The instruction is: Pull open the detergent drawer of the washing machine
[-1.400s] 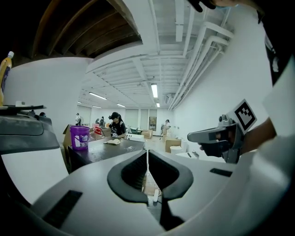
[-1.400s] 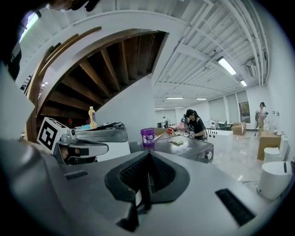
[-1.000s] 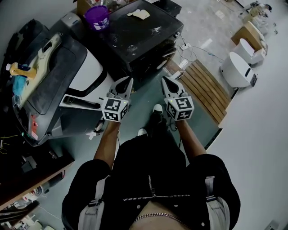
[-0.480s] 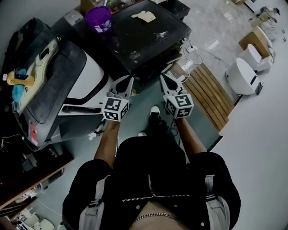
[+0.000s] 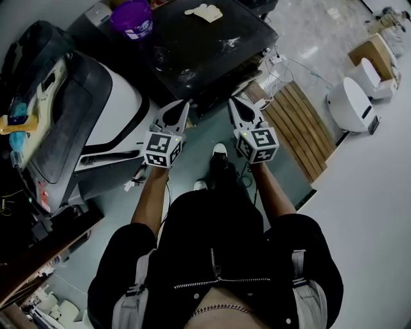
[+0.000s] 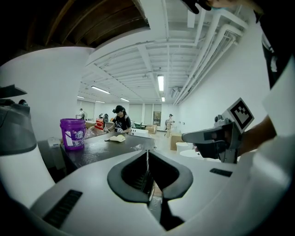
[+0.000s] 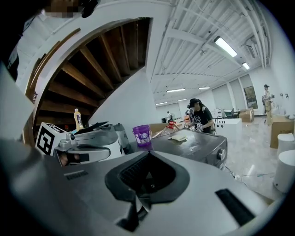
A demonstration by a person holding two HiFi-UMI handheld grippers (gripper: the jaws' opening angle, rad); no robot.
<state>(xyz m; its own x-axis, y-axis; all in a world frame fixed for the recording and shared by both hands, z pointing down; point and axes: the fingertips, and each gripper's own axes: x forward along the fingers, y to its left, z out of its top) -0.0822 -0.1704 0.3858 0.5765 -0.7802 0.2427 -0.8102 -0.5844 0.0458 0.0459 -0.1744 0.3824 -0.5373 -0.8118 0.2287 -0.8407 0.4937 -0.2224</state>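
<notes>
A dark washing machine (image 5: 192, 38) stands ahead of me, with a purple bucket (image 5: 131, 18) and a pale cloth (image 5: 204, 11) on its top. Its front face (image 5: 221, 93) is seen edge-on, and I cannot make out the detergent drawer. My left gripper (image 5: 185, 104) and right gripper (image 5: 232, 103) are held side by side just short of that front, both shut and holding nothing. In the left gripper view the shut left gripper (image 6: 147, 153) points over the machine's top (image 6: 110, 145). The right gripper view shows the shut right gripper (image 7: 146, 156), the bucket (image 7: 142, 135) and a knob (image 7: 220, 155).
A white and grey machine (image 5: 109, 109) stands to the left with bottles and clutter beside it. Slatted wooden boards (image 5: 302, 122) lie on the floor at right, past loose cables (image 5: 276, 71). A white appliance (image 5: 350, 103) sits further right. People work at the far end of the hall (image 6: 120, 120).
Both grippers, still shut, have come forward toward the dark washing machine's front. The machines have drawn nearer in the head view.
</notes>
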